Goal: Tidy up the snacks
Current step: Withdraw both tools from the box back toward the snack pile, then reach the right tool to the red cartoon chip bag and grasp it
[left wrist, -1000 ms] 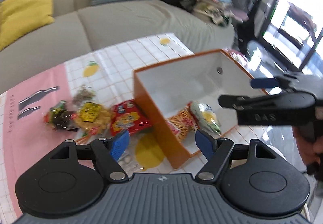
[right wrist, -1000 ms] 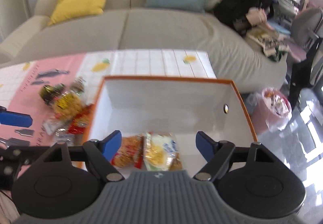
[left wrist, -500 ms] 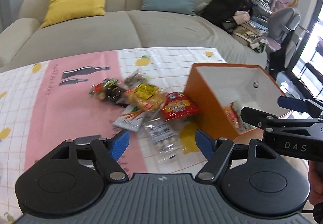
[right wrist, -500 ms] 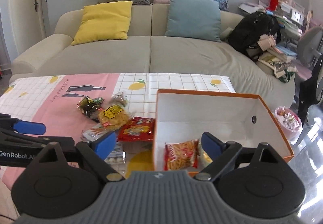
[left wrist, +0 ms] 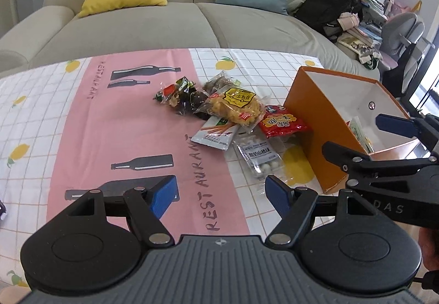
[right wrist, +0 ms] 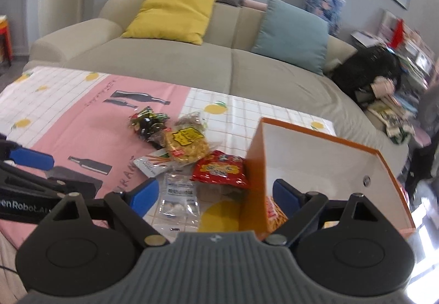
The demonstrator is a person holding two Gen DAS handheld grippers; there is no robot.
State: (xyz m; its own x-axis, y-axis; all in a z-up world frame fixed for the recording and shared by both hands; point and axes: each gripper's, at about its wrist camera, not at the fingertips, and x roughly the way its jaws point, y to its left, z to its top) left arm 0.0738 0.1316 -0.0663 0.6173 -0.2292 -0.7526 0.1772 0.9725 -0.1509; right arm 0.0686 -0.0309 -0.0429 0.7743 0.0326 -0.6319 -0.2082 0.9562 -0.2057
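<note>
Both my views have swung off the orange box [left wrist: 315,123] toward the snack pile [left wrist: 233,112] beside it near the tablecloth's [left wrist: 82,117] far-right edge, some packs in the box, left gripper [left wrist: 221,194] & right gripper [right wrist: 215,193] both wide, nothing held.

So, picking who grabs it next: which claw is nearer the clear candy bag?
Right. The right claw hangs just over the candy bag; the left claw sits short of it, toward the pink cloth.
</note>
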